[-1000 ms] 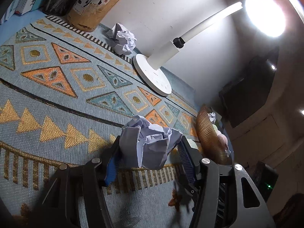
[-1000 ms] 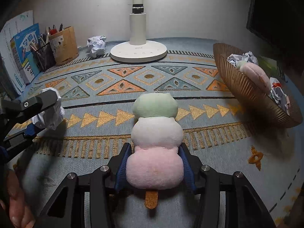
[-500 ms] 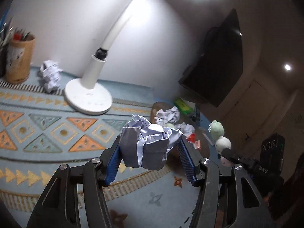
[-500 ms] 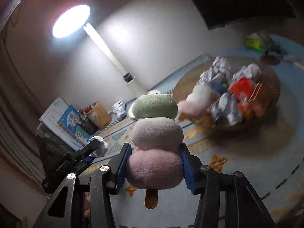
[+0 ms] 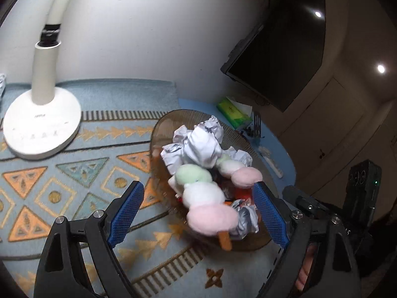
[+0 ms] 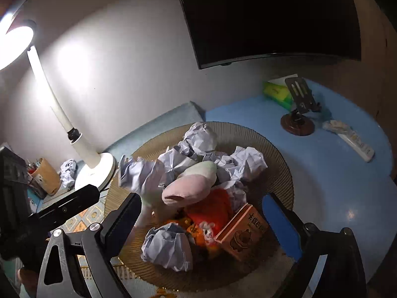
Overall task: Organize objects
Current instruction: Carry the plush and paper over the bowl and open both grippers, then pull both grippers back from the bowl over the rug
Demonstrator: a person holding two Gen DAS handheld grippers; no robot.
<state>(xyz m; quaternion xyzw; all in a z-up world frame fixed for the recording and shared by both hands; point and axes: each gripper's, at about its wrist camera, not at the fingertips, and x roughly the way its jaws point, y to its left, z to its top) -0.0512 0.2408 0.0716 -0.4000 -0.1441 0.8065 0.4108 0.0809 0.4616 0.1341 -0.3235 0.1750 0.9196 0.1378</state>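
Woven brown basket (image 6: 268, 144) sits on the patterned mat (image 5: 74, 173) and brims with paper balls (image 6: 248, 161), a plush skewer (image 6: 191, 188) and a small box (image 6: 245, 233). Both grippers hover over it. Left gripper (image 5: 198, 213): jaws opening, spread wide, pads clear of a second skewer (image 5: 206, 198), which is blurred between them. Right gripper (image 6: 206, 226): jaws opening too, nothing pinched; a blurred paper ball (image 6: 141, 173) hangs at ten o'clock. White lamp (image 5: 42, 129) stands at the basket's nine o'clock.
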